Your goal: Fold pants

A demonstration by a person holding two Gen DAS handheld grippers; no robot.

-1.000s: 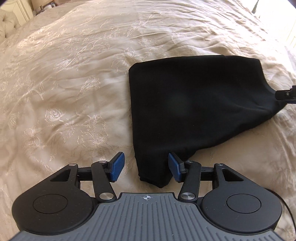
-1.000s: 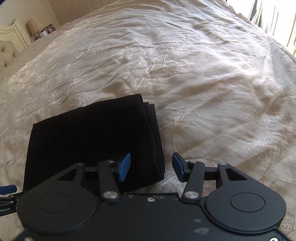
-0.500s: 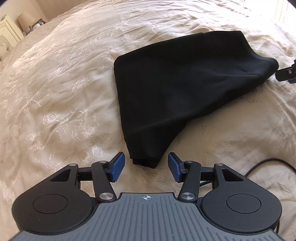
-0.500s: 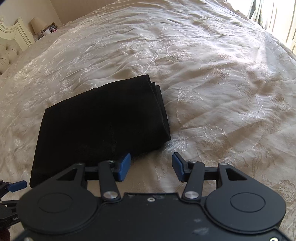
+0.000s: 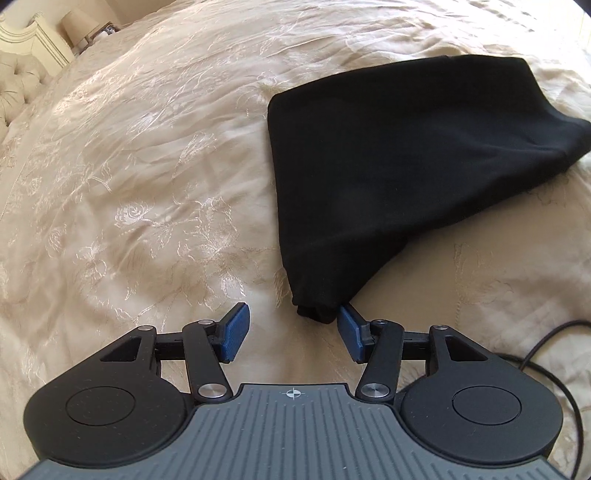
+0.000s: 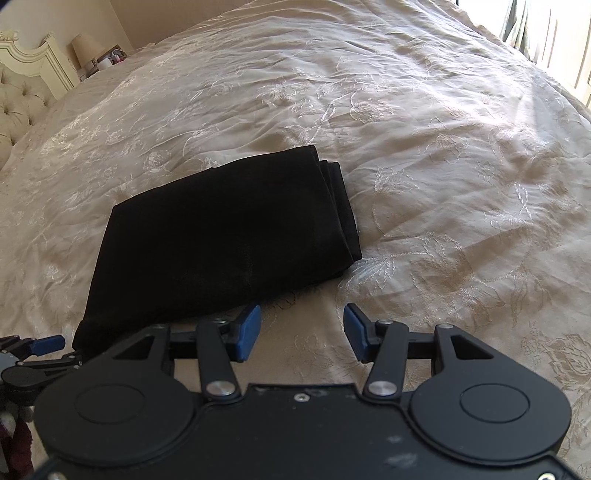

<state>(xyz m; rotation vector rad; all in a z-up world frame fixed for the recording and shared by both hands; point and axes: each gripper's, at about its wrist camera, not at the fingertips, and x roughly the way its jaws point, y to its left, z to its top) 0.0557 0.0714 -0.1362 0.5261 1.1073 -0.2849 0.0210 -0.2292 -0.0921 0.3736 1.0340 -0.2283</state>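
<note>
Black pants [image 5: 376, 162] lie folded into a compact stack on the cream bedspread [image 5: 129, 184]. In the left wrist view my left gripper [image 5: 291, 328] is open just short of the stack's near corner, which reaches almost to the right blue pad; nothing sits between the pads. In the right wrist view the same pants [image 6: 221, 236] show layered edges on their right side. My right gripper [image 6: 301, 332] is open over bare bedspread, just in front of the stack. The left gripper [image 6: 44, 345] peeks in at that view's lower left, by the stack's corner.
A tufted cream headboard [image 6: 22, 88] and a lamp [image 6: 86, 48] on a bedside table stand at the far left. A black cable [image 5: 554, 354] trails at the lower right of the left wrist view. Curtains and a bright window [image 6: 535, 33] are at the far right.
Both grippers have drawn back from the pants: the stack's near corner has left the left jaws, and the right gripper now stands over bare bedspread. Jaw openings look unchanged.
</note>
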